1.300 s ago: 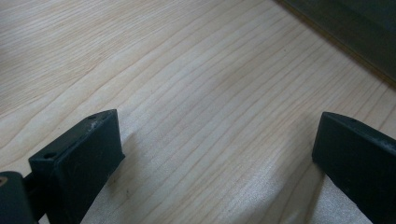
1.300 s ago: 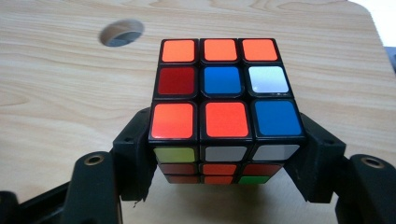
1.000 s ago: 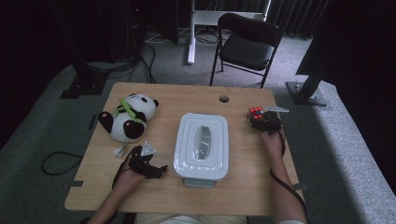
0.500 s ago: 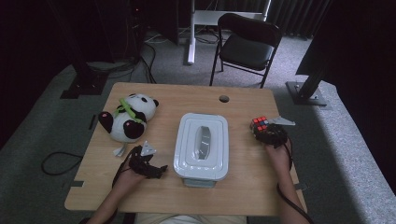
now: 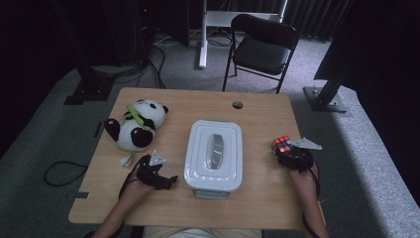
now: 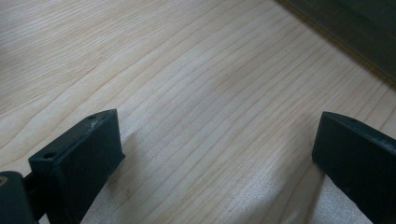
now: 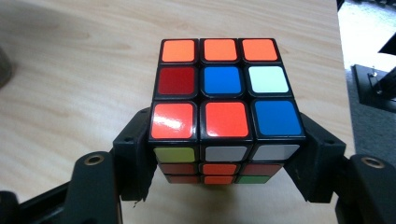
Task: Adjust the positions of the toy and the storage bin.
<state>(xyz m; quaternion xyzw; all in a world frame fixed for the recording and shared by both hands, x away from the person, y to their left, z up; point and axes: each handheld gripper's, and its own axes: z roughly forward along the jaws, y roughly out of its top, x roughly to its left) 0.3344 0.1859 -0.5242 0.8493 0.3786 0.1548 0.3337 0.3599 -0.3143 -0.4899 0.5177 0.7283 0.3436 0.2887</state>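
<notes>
**Cube carried back along the desk's right edge**

At the right edge of the desk, the right tongs pinch a colour cube between their black jaws, one pad on each side of its lower layers. Over the last second the cube has come from farther up the desk, near the far right corner, toward the person, still clamped and lifted just clear of the wood. In the high view it now sits beside the white lidded box, level with the box's middle but well apart from it. My reading: the cube is in transit, probably bound for the box, whose lid is still on, so the lid would have to come off first.

The left tongs have not moved. They rest low on the desk near the box's front left corner, jaws spread wide with only bare wood between them.

Count: one cube, one lidded box, one plush panda lying at the left of the desk, two tongs, and one black chair beyond the far edge.
</notes>
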